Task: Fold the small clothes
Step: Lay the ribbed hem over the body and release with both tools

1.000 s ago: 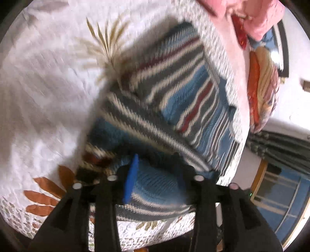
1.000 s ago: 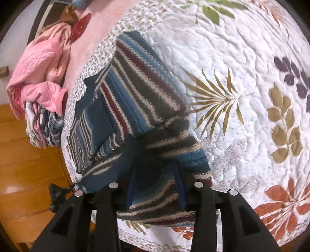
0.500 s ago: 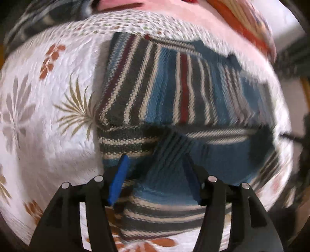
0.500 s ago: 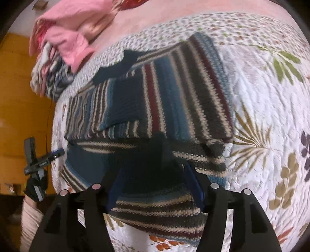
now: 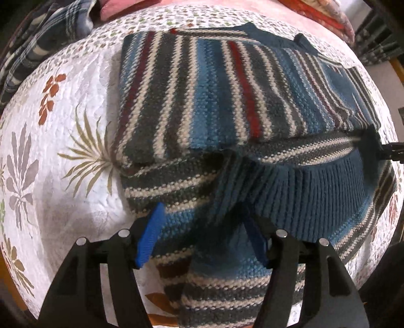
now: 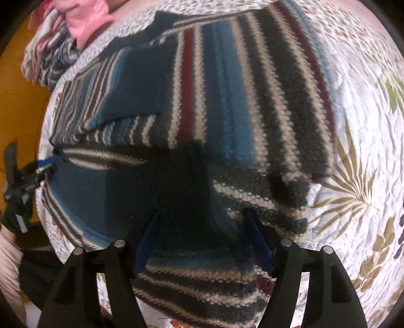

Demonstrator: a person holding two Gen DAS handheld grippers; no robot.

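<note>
A striped knit sweater (image 5: 227, 96) in blue, grey, cream and red lies on a white leaf-print quilt (image 5: 63, 126). Its near part is lifted and doubled toward the upper part. In the left wrist view my left gripper (image 5: 202, 237) is shut on a bunched fold of the sweater, with the ribbed blue hem draped to its right. My right gripper (image 5: 376, 146) shows at the far right edge, pinching the same raised fold. In the right wrist view the sweater (image 6: 227, 88) fills the frame; my right gripper (image 6: 204, 242) is shut on dark fabric, and the left gripper (image 6: 43, 169) holds the fold's far left end.
A pile of clothes sits beyond the sweater: a pink garment (image 6: 88, 17) and a blue plaid cloth (image 5: 50, 37). Orange wooden floor (image 6: 20, 88) lies past the bed's edge on the left. A person's sleeve (image 6: 7, 247) is at lower left. Bare quilt (image 6: 366, 151) stretches to the right.
Both grippers have swung round to face the sweater squarely and carried its near part up and toward the upper part. The sweater now fills more of each view.
</note>
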